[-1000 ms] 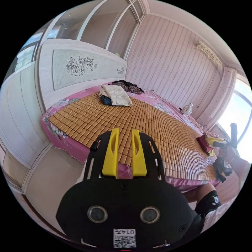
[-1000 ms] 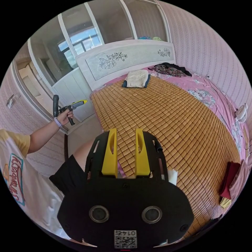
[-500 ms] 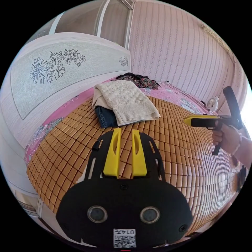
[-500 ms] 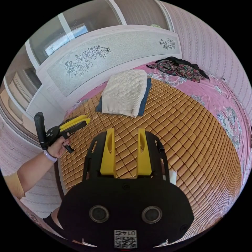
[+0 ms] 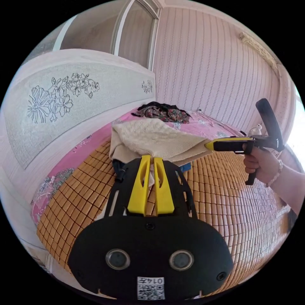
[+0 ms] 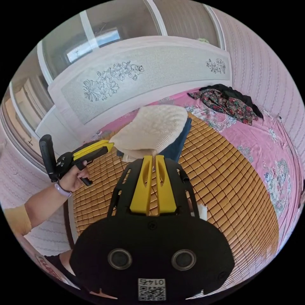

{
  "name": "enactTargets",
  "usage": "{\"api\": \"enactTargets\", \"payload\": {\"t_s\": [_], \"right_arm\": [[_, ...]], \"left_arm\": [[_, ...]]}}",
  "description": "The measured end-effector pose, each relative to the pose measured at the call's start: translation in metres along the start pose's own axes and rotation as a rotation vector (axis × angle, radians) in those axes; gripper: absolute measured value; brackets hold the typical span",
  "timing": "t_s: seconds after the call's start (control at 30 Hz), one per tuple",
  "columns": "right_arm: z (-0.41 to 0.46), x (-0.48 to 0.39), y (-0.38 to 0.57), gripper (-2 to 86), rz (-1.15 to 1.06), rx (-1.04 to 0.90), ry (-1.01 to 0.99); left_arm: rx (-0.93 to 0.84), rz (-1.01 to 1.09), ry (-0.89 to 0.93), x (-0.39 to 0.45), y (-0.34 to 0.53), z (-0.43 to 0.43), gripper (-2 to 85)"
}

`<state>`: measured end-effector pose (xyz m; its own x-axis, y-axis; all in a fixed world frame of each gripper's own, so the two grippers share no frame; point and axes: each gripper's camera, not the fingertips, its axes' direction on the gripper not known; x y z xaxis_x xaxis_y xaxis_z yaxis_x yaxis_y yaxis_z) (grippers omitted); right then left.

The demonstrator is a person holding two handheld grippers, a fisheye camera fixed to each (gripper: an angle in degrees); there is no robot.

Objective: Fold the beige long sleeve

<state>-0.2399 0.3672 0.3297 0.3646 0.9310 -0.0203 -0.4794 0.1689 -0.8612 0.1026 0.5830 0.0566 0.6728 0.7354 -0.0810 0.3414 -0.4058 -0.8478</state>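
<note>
Both grippers lift the near edge of the beige sweater (image 5: 152,139) off a bed (image 5: 222,203).

The left gripper (image 5: 148,158) and right gripper (image 6: 152,158) each have their fingers nearly closed, apparently pinching the hem at separate corners. The sweater runs away from both toward the headboard (image 6: 143,73), its far end resting on dark jeans (image 6: 178,143). Both grippers seem equally close, so the pull is likely back toward the person.

Knitted beige long sleeve (image 5: 152,139) looks soft and textured; the woven mat (image 6: 222,190) glossy, tiled.
</note>
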Motion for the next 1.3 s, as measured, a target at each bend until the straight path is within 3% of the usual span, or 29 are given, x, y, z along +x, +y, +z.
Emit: {"api": "enactTargets", "payload": {"t_s": [0.17,0.27,0.33,0.4,0.53,0.77,0.87,0.97,1.1,1.2,1.3], "right_arm": [[-0.115,-0.039,0.085,0.9,-0.023,0.126,-0.100],[-0.160,-0.070,0.204,1.2,0.035,0.005,-0.040],[-0.170,-0.084,0.317,1.7,0.215,-0.165,0.013],[-0.178,-0.094,0.394,2.8,0.372,-0.267,-0.007],[-0.236,-0.130,0.485,9.8,0.533,-0.124,-0.052],[-0.263,-0.211,0.444,13.3,0.140,0.049,0.032],[-0.243,-0.224,0.414,5.2,0.023,-0.008,0.075],[-0.234,-0.205,0.405,2.5,0.084,-0.083,0.069],[-0.292,-0.156,0.425,1.4,0.324,0.100,-0.046],[-0.347,-0.127,0.432,1.2,0.406,0.177,-0.034],[-0.386,-0.112,0.437,1.1,0.401,0.185,0.014]], "left_arm": [[0.119,0.065,0.279,0.024,0.025,-0.114,-0.9],[0.027,0.054,0.508,0.064,0.100,-0.158,-0.9],[-0.148,-0.049,0.652,0.101,0.170,-0.159,-0.9],[-0.257,-0.100,0.652,0.128,0.213,-0.161,-0.9],[-0.275,-0.195,0.723,0.151,0.252,-0.196,-0.8],[-0.283,-0.058,0.731,0.177,0.220,-0.233,-0.4],[-0.276,-0.015,0.738,0.188,0.199,-0.245,1.2],[-0.284,-0.029,0.629,0.174,0.186,-0.257,2.6],[-0.305,-0.087,0.405,0.130,0.187,-0.245,6.4],[-0.349,-0.181,0.431,0.113,0.181,-0.201,13.1],[-0.532,-0.140,0.439,0.130,0.155,-0.147,13.3]]}}
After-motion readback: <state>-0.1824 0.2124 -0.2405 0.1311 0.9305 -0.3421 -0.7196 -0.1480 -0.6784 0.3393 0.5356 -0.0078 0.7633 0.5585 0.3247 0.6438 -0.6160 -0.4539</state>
